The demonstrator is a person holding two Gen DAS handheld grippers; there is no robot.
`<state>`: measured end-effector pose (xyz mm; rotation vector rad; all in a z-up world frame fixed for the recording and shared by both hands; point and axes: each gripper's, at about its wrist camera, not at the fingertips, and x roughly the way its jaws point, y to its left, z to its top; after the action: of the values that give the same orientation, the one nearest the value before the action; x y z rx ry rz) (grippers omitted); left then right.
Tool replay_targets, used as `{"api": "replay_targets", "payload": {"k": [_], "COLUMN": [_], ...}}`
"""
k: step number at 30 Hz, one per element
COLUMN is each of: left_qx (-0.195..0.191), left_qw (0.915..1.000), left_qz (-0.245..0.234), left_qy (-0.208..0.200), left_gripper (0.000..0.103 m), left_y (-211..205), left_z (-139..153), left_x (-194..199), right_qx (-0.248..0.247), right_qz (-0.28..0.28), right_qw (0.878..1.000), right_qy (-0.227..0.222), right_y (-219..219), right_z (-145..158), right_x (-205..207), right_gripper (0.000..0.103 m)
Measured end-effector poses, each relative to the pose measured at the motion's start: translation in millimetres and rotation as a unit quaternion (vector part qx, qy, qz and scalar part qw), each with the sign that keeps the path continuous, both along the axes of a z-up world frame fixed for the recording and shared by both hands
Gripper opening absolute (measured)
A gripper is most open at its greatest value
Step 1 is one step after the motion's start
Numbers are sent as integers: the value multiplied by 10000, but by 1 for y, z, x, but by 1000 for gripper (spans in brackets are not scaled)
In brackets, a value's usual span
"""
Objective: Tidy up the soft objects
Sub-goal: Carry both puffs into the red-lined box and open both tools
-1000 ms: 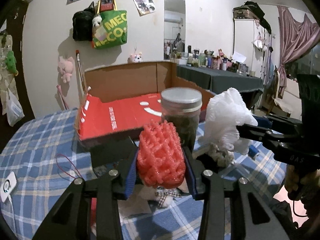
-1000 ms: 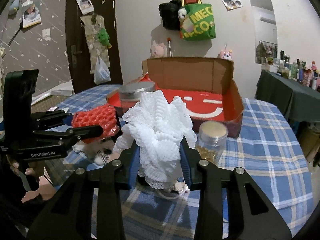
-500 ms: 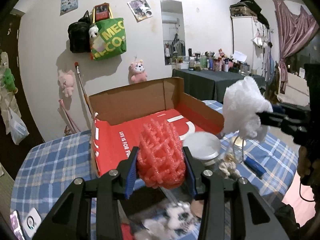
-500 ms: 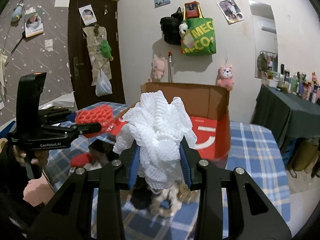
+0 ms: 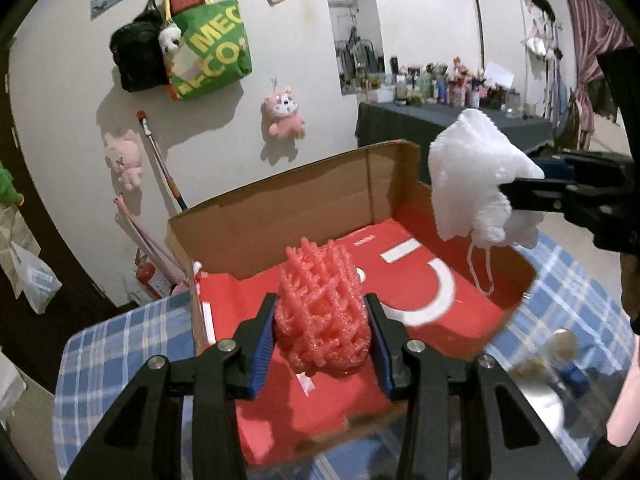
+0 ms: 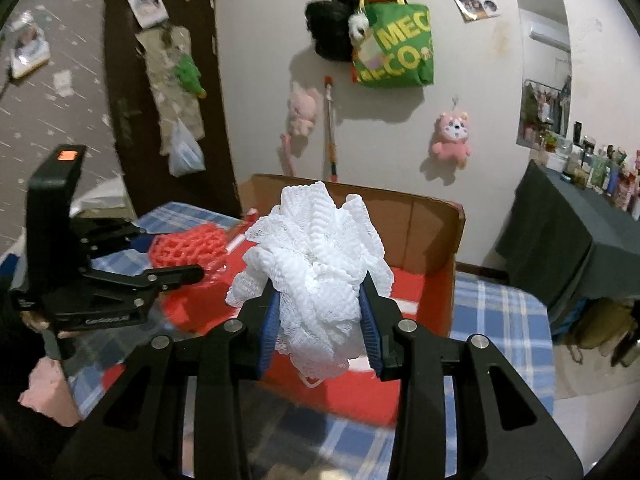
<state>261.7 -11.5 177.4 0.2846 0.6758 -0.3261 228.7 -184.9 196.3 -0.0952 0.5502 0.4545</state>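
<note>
My left gripper (image 5: 322,338) is shut on a red foam net (image 5: 322,312) and hangs over the near part of an open cardboard box (image 5: 288,216) with a red floor. In the right wrist view that same gripper (image 6: 176,258) comes in from the left with the red net (image 6: 188,246). A white mesh puff (image 6: 316,276) is squeezed between the blue pads of my right gripper (image 6: 320,324), above the box's (image 6: 432,228) front. From the left wrist view the white puff (image 5: 476,184) hovers over the box's right wall, its cord dangling.
The box lies on a table with a blue checked cloth (image 5: 120,356). A jar with a light lid (image 5: 562,350) stands blurred at the right on the cloth. Plush toys and a green bag (image 5: 212,56) hang on the wall behind. A dark-covered side table (image 6: 580,232) with bottles is at the right.
Both grippers have risen and moved forward over the box, each keeping its soft object. The jars and small plush that were just ahead have dropped below and behind the views.
</note>
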Motion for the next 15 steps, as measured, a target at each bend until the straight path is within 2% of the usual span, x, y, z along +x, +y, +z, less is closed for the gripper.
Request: {"api": "replay_targets", "payload": {"k": [8,15], "left_qx": [242,318], "left_qw": [9982,9971], "left_qz": [-1,7], "left_qy": [544,692], "left_gripper": [44,44], "left_y": [-16,-25], "left_z": [-38,-66], "left_x": [86,128], "right_qx": [-358,-630], "right_qz": [-239,-348], "right_qw": [9958,9894], "right_qy": [807,1262], "right_y": [20,38], "right_z": [-35,-72], "right_x": [109,167], "right_gripper": [34,34]}}
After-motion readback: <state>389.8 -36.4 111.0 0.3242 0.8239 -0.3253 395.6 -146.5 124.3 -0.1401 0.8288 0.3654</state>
